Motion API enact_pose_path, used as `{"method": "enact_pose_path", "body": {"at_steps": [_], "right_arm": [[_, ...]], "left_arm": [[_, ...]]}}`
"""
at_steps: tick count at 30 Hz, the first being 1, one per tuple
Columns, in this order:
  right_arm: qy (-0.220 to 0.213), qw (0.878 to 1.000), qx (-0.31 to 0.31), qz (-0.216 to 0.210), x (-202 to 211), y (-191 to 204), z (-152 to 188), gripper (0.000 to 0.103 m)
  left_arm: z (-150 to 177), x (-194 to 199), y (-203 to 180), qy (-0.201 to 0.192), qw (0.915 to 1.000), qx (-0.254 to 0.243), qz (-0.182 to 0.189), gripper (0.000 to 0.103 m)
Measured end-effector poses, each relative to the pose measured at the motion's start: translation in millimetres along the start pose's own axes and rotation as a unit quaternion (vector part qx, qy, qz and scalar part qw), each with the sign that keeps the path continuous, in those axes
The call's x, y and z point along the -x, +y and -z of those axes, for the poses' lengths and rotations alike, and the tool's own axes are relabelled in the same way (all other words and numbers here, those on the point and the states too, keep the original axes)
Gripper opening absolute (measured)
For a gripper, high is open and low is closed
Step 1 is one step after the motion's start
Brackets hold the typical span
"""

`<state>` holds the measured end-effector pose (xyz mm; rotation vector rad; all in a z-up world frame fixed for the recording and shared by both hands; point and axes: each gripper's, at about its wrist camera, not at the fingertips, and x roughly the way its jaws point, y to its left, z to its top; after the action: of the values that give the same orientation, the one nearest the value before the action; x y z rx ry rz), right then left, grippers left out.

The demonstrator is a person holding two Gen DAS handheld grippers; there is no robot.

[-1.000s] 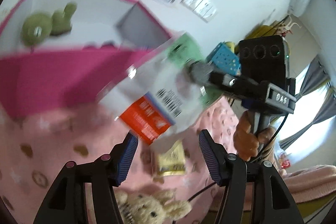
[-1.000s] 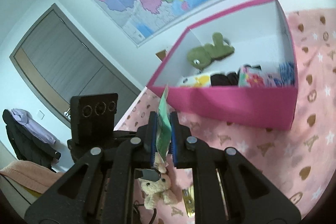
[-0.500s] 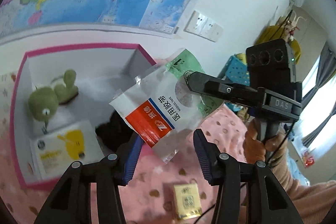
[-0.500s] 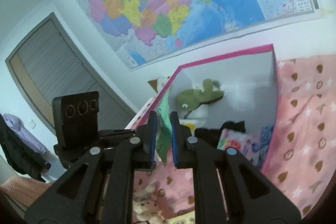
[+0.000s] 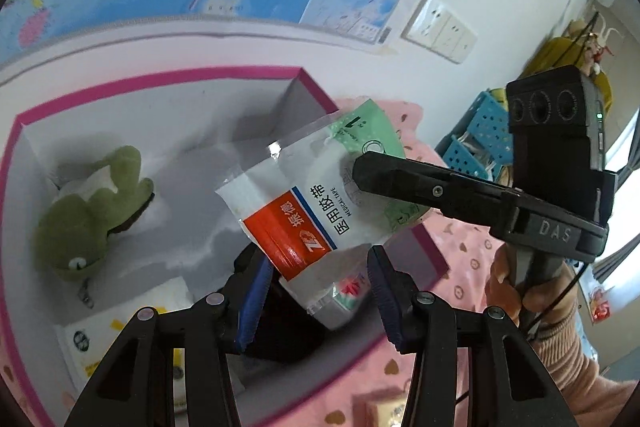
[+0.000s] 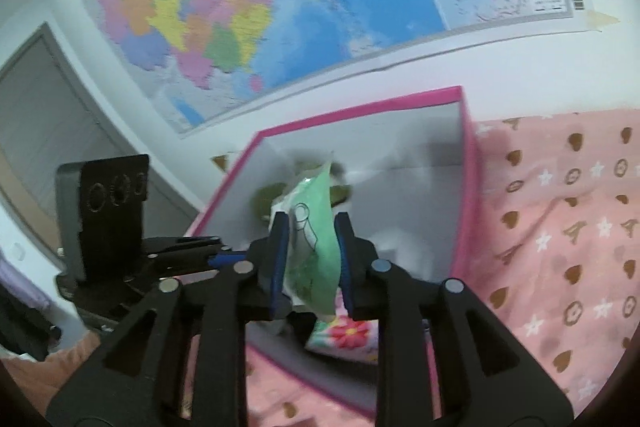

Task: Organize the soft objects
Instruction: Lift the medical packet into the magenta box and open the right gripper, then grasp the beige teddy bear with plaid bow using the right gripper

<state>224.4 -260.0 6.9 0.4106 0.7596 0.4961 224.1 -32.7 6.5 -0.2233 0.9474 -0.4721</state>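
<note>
Both grippers have carried the flat plastic packet with green end and red-and-blue label (image 5: 320, 211) from above the pink patterned bedspread (image 6: 560, 227) to over the open pink-rimmed white storage box (image 5: 160, 83). Right gripper (image 6: 310, 263): jaws have just been opening, now apart, the packet's green end hanging between the blue pads with gaps on either side. Left gripper (image 5: 316, 295): jaws apart, the packet's lower corner between them, contact not discernible. Box contents: green plush frog (image 5: 92, 203) against the far wall; white packet with yellow print (image 5: 132, 343) at the near left; dark soft item under the packet, partly hidden; floral-printed pack (image 6: 348, 335) at the near wall.
</note>
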Motion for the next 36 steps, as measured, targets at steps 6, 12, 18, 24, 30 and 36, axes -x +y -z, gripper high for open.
{"method": "enact_pose_path", "body": {"at_steps": [6,12,18,24,30,36], "right_arm": [[-0.008,0.997,0.005,0.082,0,-4,2,0.064],[-0.009,0.997,0.028,0.073,13,6,12,0.064],[-0.012,0.999,0.038,0.025,38,26,28,0.064],[-0.002,0.997,0.068,-0.04,65,57,56,0.064],[0.037,0.993,0.083,-0.076,75,76,101,0.064],[0.097,0.988,0.067,-0.1,64,79,154,0.064]], "left_arm": [[-2,-15,4,0.01,0.9994,0.008,-0.032,0.053],[3,-10,2,-0.005,0.9985,-0.001,-0.055,0.053],[18,21,0,-0.038,0.997,-0.013,-0.066,0.054],[44,69,-6,-0.084,0.995,-0.018,-0.051,0.058],[90,107,-16,-0.113,0.9923,-0.027,-0.044,0.06],[141,117,-6,-0.103,0.9935,0.006,-0.049,0.06]]}}
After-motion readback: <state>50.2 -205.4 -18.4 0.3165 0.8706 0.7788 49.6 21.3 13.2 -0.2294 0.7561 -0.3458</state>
